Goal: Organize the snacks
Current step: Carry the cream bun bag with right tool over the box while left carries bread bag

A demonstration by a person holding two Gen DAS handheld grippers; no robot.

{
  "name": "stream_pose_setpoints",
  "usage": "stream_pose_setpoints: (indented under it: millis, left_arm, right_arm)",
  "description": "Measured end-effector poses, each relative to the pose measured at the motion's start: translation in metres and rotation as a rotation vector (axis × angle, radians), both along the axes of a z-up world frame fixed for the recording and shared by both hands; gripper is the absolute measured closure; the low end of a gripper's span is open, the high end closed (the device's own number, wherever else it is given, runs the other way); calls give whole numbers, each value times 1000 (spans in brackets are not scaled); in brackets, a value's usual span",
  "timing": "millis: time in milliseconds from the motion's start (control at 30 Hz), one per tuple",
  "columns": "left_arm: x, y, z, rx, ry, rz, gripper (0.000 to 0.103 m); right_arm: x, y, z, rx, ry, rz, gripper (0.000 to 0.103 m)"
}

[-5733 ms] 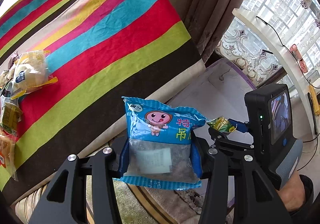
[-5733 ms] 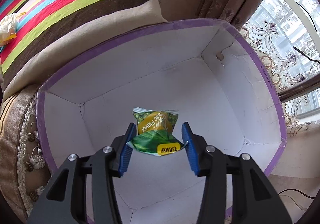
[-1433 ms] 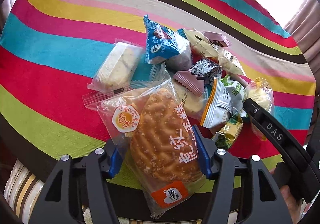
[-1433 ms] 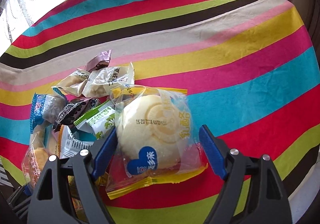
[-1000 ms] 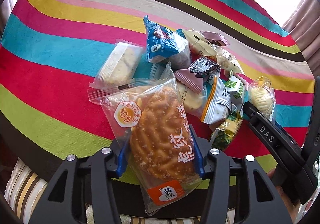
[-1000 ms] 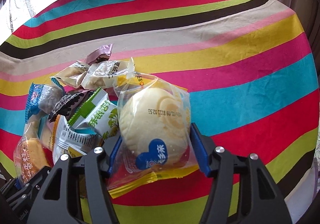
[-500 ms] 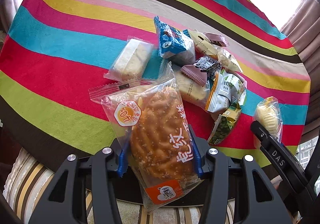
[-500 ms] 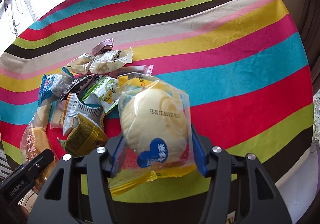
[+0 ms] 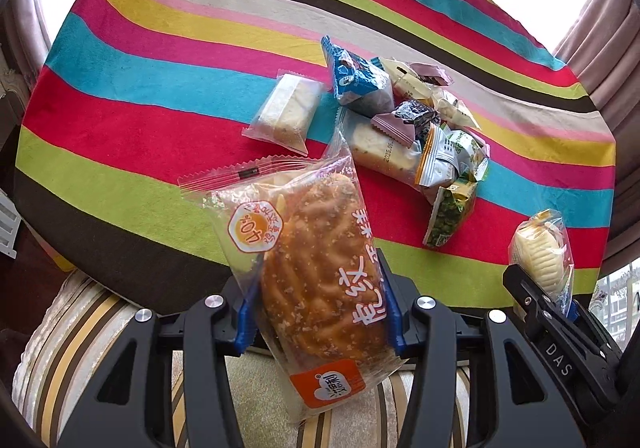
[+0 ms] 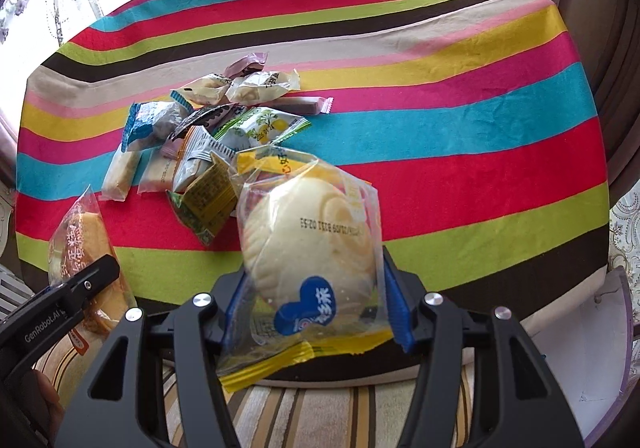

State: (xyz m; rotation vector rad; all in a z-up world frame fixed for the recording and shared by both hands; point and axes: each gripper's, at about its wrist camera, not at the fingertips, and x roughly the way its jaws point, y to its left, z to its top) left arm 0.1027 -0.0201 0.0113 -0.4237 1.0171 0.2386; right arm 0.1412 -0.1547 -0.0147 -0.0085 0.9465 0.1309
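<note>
- Two grippers loaded, both clamped on packs, from what I see on my feeds.
- Left gripper [image 9: 318, 306]: blue pads pressed on both sides of a clear-wrapped long brown sesame-crusted bread with an orange label [image 9: 316, 272]. Pack is tilted, top seal toward 11 o'clock, bottom label hanging toward 6 below the fingers.
- Right gripper [image 10: 314, 302]: blue pads squeezing a round pale bun in a clear wrapper with yellow edges and a blue heart logo [image 10: 310, 244]. Yellow bottom seam droops toward 7 o'clock.
- Left view also catches the right gripper [image 9: 560, 288] at 4 o'clock with the bun [image 9: 540, 252] in it; right view catches the left gripper [image 10: 86, 282] at 8 o'clock with the bread [image 10: 80, 244].
- Both packs are held off the bright multicolour striped cloth [image 9: 160, 59], over its near edge.
- Remaining heap of small snack packets [image 10: 212, 135] sits on the cloth at 11 o'clock in the right view, 1 o'clock in the left [image 9: 400, 119].
- Heap includes a blue-and-white crinkled packet [image 9: 356, 77], a clear-wrapped pale cake slab [image 9: 290, 111] just beside it at 8 o'clock, and a green-printed sachet [image 9: 450, 215] at the heap's near edge.
- Beige-and-brown striped cushion [image 10: 320, 408] below the cloth edge at 6 o'clock.
</note>
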Motion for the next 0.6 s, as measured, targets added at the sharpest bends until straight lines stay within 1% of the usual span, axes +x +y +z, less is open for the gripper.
stream_pose_setpoints:
  millis: [267, 467, 600]
  left_arm:
    - [-18, -15, 15, 48, -31, -31, 55]
    - [-26, -27, 23, 52, -50, -60, 56]
    - [-31, -37, 28, 42, -63, -90, 56]
  right_arm:
    - [-20, -2, 4, -2, -1, 12, 46]
    - [-33, -6, 8, 3, -8, 13, 46]
    - [-41, -12, 11, 9, -13, 9, 46]
